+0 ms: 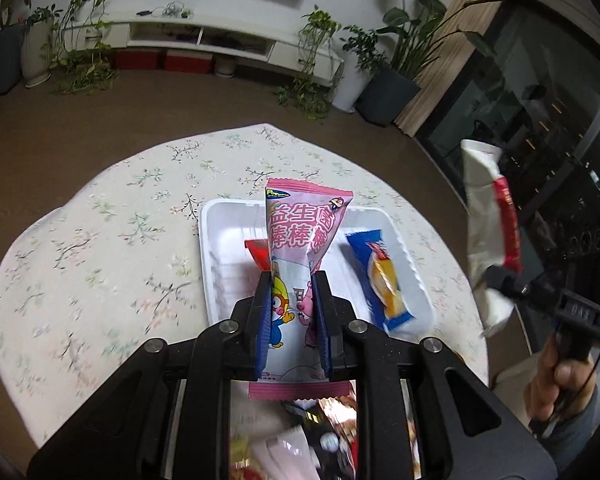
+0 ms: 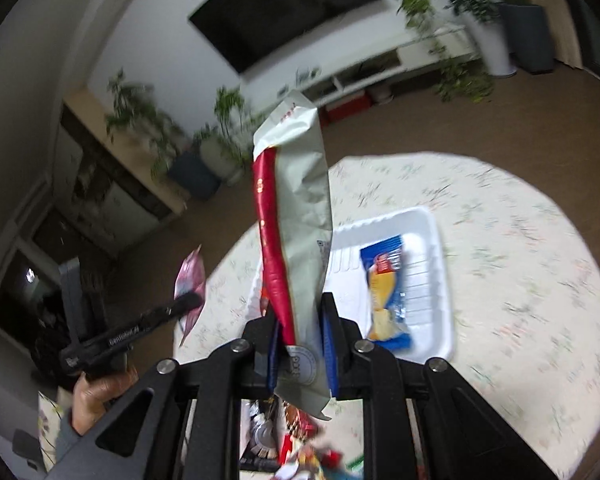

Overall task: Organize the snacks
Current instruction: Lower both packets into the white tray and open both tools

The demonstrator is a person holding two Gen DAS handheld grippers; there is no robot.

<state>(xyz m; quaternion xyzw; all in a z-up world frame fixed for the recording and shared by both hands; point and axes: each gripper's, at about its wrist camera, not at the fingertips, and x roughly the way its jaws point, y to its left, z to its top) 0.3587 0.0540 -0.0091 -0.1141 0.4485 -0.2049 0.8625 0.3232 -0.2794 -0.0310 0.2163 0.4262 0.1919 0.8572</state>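
Observation:
My left gripper (image 1: 293, 280) is shut on a pink snack packet (image 1: 300, 236) with cartoon figures, held upright above the white tray (image 1: 212, 248). In the tray lie a blue-wrapped cake (image 1: 380, 276) and a red packet (image 1: 257, 254), half hidden behind the pink one. My right gripper (image 2: 300, 312) is shut on a tall white-and-red packet (image 2: 296, 208), lifted over the table's left side. The tray (image 2: 432, 240) and the blue cake (image 2: 386, 292) show to its right. The left gripper (image 2: 188, 300) with the pink packet (image 2: 191, 280) appears at the left. A heap of mixed snacks (image 1: 300, 432) lies below the fingers.
The round table carries a floral cloth (image 1: 100, 248). A hand (image 1: 556, 376) holds the right gripper (image 1: 496, 276) beyond the table's right edge. Potted plants (image 1: 396, 60) and a low white TV cabinet (image 1: 204, 36) stand on the brown floor behind.

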